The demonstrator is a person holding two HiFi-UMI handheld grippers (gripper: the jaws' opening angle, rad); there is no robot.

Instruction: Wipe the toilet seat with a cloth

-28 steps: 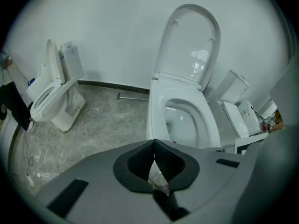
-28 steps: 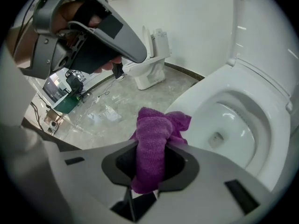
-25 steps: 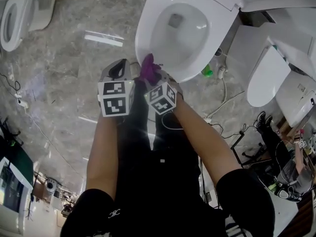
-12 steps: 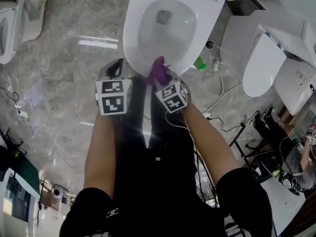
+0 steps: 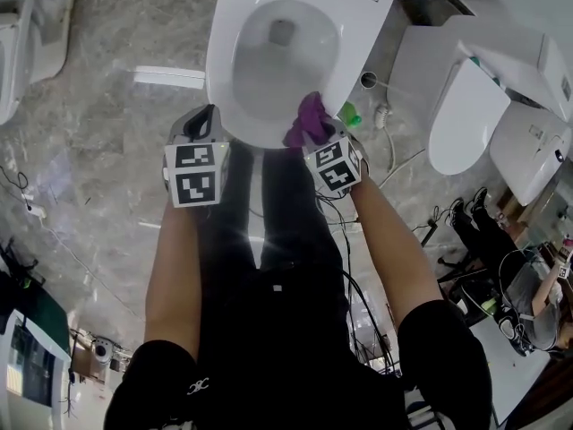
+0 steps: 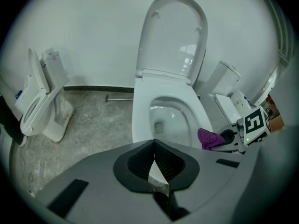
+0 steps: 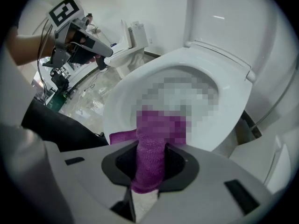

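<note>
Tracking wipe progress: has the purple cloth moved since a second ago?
Yes. In the head view the purple cloth has slid rightward along the front rim of the toilet seat.

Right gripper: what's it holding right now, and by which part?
The right gripper is shut on the purple cloth, pinching a bunched end; the rest lies on the toilet seat. The left gripper is shut and empty.

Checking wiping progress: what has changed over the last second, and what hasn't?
The right gripper has slid the purple cloth along the front rim of the toilet seat, from its left part to its right part in the head view. Nothing was picked up or let go. Unchanged: the right jaws clamp the cloth, the left gripper is shut and empty by the seat's front left, the lid is up.
</note>
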